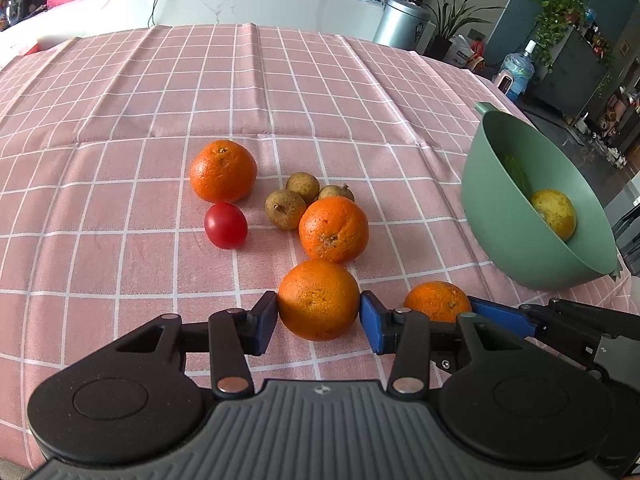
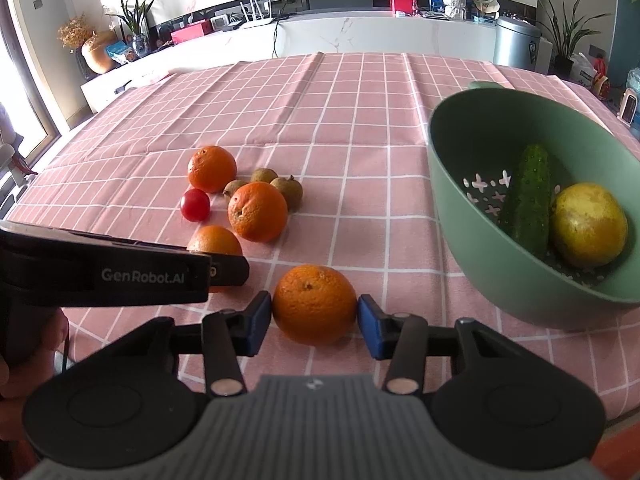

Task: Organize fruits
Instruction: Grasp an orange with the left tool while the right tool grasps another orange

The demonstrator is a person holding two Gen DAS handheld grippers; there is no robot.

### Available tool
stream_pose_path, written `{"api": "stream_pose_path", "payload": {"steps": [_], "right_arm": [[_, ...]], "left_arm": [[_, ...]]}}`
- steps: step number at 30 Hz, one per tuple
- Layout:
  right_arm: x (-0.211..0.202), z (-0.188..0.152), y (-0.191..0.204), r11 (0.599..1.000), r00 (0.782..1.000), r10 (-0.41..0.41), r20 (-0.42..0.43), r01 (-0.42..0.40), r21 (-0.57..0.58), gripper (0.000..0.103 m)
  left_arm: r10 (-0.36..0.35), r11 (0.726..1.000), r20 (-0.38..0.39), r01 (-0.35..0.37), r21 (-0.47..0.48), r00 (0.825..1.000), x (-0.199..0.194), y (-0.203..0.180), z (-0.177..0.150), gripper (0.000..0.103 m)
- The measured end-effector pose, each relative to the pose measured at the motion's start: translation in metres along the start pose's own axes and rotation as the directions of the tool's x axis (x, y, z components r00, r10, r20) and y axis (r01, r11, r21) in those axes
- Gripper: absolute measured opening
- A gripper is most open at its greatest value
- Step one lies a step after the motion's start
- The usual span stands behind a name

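Note:
In the left wrist view, my left gripper [image 1: 319, 316] is shut on an orange [image 1: 319, 299] that sits on the pink checked cloth. In the right wrist view, my right gripper [image 2: 315, 316] is shut on another orange [image 2: 315, 303], also on the cloth. That orange also shows in the left wrist view [image 1: 438, 300], with a blue right finger [image 1: 500, 314] beside it. Two more oranges [image 1: 223, 171] [image 1: 333, 229], a red tomato [image 1: 225, 225] and three brown longans [image 1: 285, 208] lie further out. A green colander bowl [image 2: 480, 240] holds a cucumber [image 2: 528, 196] and a yellow fruit [image 2: 588, 224].
The bowl [image 1: 500, 232] stands at the table's right edge. The left gripper's body [image 2: 120, 272] crosses the right wrist view at left. A white counter [image 2: 360, 32] and a metal bin [image 2: 516, 40] stand beyond the far edge of the table.

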State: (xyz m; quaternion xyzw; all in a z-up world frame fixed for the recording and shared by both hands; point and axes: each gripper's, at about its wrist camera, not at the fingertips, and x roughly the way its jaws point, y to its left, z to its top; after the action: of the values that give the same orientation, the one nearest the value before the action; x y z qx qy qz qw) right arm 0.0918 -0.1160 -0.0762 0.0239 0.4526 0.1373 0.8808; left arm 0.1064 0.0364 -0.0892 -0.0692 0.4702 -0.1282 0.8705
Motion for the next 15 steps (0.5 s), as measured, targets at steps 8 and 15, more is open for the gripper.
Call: {"api": "stream_pose_path", "payload": {"steps": [8,15], "right_arm": [[-0.018,-0.002,-0.003,1.000,0.998,-0.006,0.055,0.005,0.024,0.043],[-0.054,-0.006,-0.006,0.999,0.989,-0.012,0.148,0.004,0.051,0.043]], "left_arm": [[-0.004,1.000,0.044,0.003,0.022,0.999,-0.016,-0.005,-0.002,0.050],[-0.047,0.998,0.106,0.043,0.038,0.993,-0.045,-0.018,-0.002,0.050]]}}
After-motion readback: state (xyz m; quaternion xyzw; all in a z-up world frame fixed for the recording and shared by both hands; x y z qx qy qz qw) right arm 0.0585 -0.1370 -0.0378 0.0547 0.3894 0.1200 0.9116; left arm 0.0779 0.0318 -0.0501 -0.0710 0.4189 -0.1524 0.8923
